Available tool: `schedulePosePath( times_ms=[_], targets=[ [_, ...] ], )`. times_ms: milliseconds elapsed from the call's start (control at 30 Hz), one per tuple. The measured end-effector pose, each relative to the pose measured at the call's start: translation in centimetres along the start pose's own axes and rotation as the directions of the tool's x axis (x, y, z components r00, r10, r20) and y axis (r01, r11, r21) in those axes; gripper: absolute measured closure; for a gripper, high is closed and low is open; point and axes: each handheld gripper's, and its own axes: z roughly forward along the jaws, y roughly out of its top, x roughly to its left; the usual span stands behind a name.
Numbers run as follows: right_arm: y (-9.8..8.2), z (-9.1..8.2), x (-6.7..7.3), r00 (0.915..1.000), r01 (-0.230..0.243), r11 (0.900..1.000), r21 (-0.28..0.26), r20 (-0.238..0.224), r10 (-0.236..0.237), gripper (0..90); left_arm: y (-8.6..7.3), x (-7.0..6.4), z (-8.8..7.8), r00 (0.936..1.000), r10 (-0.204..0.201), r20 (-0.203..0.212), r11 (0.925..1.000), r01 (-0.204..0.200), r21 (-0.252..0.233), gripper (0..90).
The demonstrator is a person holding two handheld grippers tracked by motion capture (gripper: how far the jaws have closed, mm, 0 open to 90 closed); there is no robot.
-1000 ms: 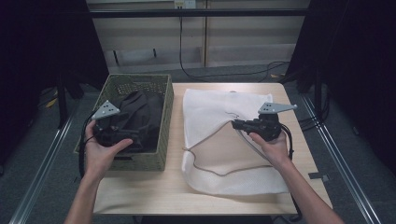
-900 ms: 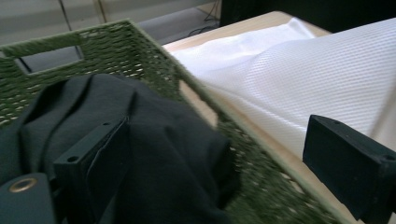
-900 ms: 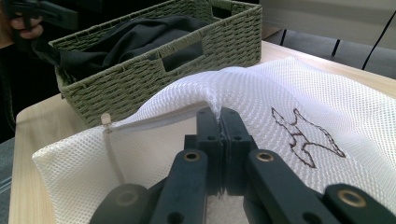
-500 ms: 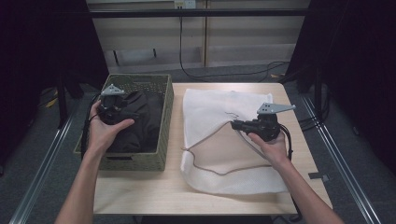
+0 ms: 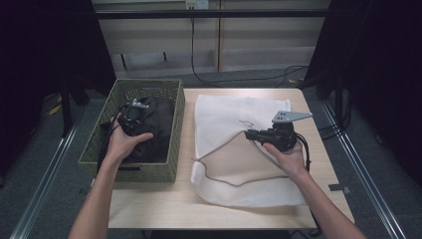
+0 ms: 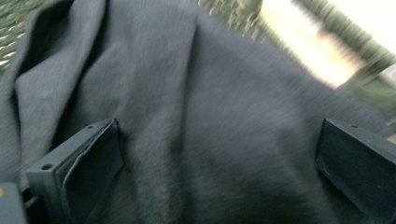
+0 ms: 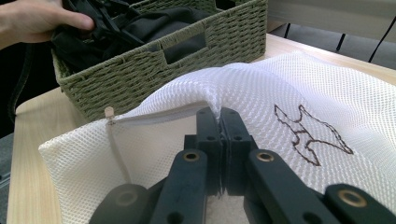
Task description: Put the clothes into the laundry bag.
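A dark grey garment (image 5: pixel 160 122) lies bundled in a green woven basket (image 5: pixel 177 130) on the left of the table. My left gripper (image 5: pixel 139 125) points down into the basket. Its jaws have just been opening and stand wide apart, with the garment (image 6: pixel 210 84) bulging between the pads (image 6: pixel 95 158), which do not press on it. A white mesh laundry bag (image 5: pixel 226 112) lies to the right of the basket. My right gripper (image 5: pixel 249 133) is shut on the upper edge of the bag's mouth (image 7: pixel 212 105) and holds it raised off the lower layer.
A brown drawstring (image 5: pixel 234 181) runs along the bag's mouth, and a brown outline figure (image 7: pixel 310 133) marks the mesh. Bare wood of the table (image 5: pixel 199 211) shows along the front edge. Cables (image 5: pixel 239 79) cross the floor behind the table, below a low shelf.
My left gripper has moved from the basket's near end toward its middle and sunk onto the dark garment. The right gripper and the bag edge have stayed put.
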Motion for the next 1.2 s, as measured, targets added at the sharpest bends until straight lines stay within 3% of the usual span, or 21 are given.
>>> schedulePosePath(
  times_ms=[33, 100, 133, 167, 233, 267, 333, 400, 467, 500, 600, 700, 733, 800, 833, 933, 967, 1033, 1100, 1167, 1200],
  targets=[
    [0.0, 0.0, 0.0, 1.0, 0.002, 1.0, 0.001, 0.0, -0.002, 88.4, -0.2, 0.4, 0.3, 0.9994, -0.025, 0.023, 0.9996, 0.025, 0.015, 0.0],
    [0.0, 0.1, 0.1, 1.0, 0.004, 1.0, 0.005, -0.002, -0.004, 88.4, -0.4, 1.0, 0.6, 0.9989, -0.039, 0.027, 0.9988, 0.038, 0.032, 0.0],
    [0.0, 0.0, 0.1, 1.0, 0.005, 1.0, 0.006, 0.003, -0.005, 88.4, -0.7, 1.4, 0.9, 0.9976, -0.062, 0.031, 0.9978, 0.062, 0.024, 0.0],
    [0.0, 0.0, 0.1, 1.0, 0.003, 1.0, 0.005, 0.001, -0.003, 88.4, -1.2, 2.2, 1.4, 0.9916, -0.113, 0.064, 0.9936, 0.112, 0.013, 0.0],
    [-0.1, 0.0, 0.0, 1.0, 0.004, 1.0, 0.006, -0.001, -0.004, 88.4, -1.4, 2.4, 1.6, 0.9904, -0.115, 0.077, 0.9934, 0.114, 0.01, 0.0],
    [-0.1, 0.1, 0.0, 1.0, 0.003, 1.0, 0.006, -0.002, -0.003, 88.4, -1.8, 2.6, 2.2, 0.987, -0.124, 0.102, 0.9921, 0.121, 0.031, 0.0],
    [-0.1, 0.2, 0.0, 1.0, 0.002, 1.0, 0.008, -0.002, -0.002, 88.4, -1.9, 2.6, 2.5, 0.9871, -0.113, 0.113, 0.9929, 0.108, 0.051, 0.0],
    [-0.2, 0.3, 0.1, 1.0, 0.005, 1.0, 0.014, -0.001, -0.005, 88.4, -2.3, 1.8, 3.6, 0.9833, -0.076, 0.165, 0.9909, 0.056, 0.122, 0.0],
    [-0.2, 0.3, 0.1, 1.0, 0.007, 1.0, 0.017, -0.001, -0.007, 88.4, -2.4, 1.8, 3.7, 0.9836, -0.064, 0.169, 0.9896, 0.041, 0.138, 0.0],
    [-0.2, 0.3, 0.1, 1.0, 0.007, 1.0, 0.017, 0.0, -0.007, 88.4, -2.6, 1.9, 4.2, 0.9808, -0.082, 0.177, 0.9887, 0.058, 0.138, 0.0],
    [-0.2, 0.4, 0.1, 1.0, 0.009, 1.0, 0.019, 0.0, -0.009, 88.4, -2.9, 2.0, 4.5, 0.9768, -0.083, 0.197, 0.9903, 0.059, 0.126, 0.0],
    [-0.2, 0.3, 0.1, 1.0, 0.009, 1.0, 0.02, -0.001, -0.009, 88.4, -2.9, 1.8, 4.7, 0.9732, -0.134, 0.187, 0.9866, 0.114, 0.117, 0.0],
    [-0.2, 0.3, 0.1, 0.9999, 0.01, 1.0, 0.02, -0.001, -0.01, 88.4, -2.8, 2.1, 4.7, 0.9763, -0.094, 0.195, 0.9873, 0.067, 0.144, 0.0],
    [-0.2, 0.3, 0.1, 1.0, 0.009, 1.0, 0.02, -0.003, -0.009, 88.4, -2.6, 2.2, 4.6, 0.9768, -0.091, 0.194, 0.9855, 0.06, 0.159, 0.0],
    [-0.2, 0.3, 0.1, 0.9999, 0.01, 1.0, 0.021, -0.004, -0.01, 88.4, -2.5, 2.1, 4.7, 0.9741, -0.116, 0.194, 0.984, 0.086, 0.156, 0.0],
    [-0.2, 0.3, 0.1, 0.9999, 0.013, 1.0, 0.021, -0.002, -0.012, 88.4, -2.5, 2.2, 4.8, 0.974, -0.105, 0.201, 0.9827, 0.071, 0.171, 0.0],
    [-0.2, 0.3, 0.1, 0.9999, 0.011, 1.0, 0.021, -0.002, -0.011, 88.4, -2.5, 2.2, 4.8, 0.9762, -0.084, 0.2, 0.9831, 0.048, 0.177, 0.0],
    [-0.2, 0.3, 0.1, 0.9999, 0.015, 1.0, 0.023, -0.003, -0.015, 88.4, -2.5, 2.1, 4.9, 0.9766, -0.083, 0.198, 0.9821, 0.046, 0.183, 0.0],
    [-0.2, 0.4, 0.1, 0.9999, 0.011, 1.0, 0.025, -0.004, -0.011, 88.4, -2.6, 1.5, 5.1, 0.9832, -0.061, 0.172, 0.985, 0.032, 0.17, 0.0],
    [-0.2, 0.5, 0.1, 0.9999, 0.013, 1.0, 0.028, -0.005, -0.013, 88.4, -2.4, 1.2, 5.4, 0.9869, -0.017, 0.161, 0.9716, -0.022, 0.236, 0.0],
    [-0.2, 0.5, 0.1, 0.9999, 0.013, 1.0, 0.028, -0.005, -0.013, 88.4, -2.4, 1.2, 5.4, 0.9869, -0.017, 0.161, 0.9716, -0.022, 0.236, 0.0]
  ],
)
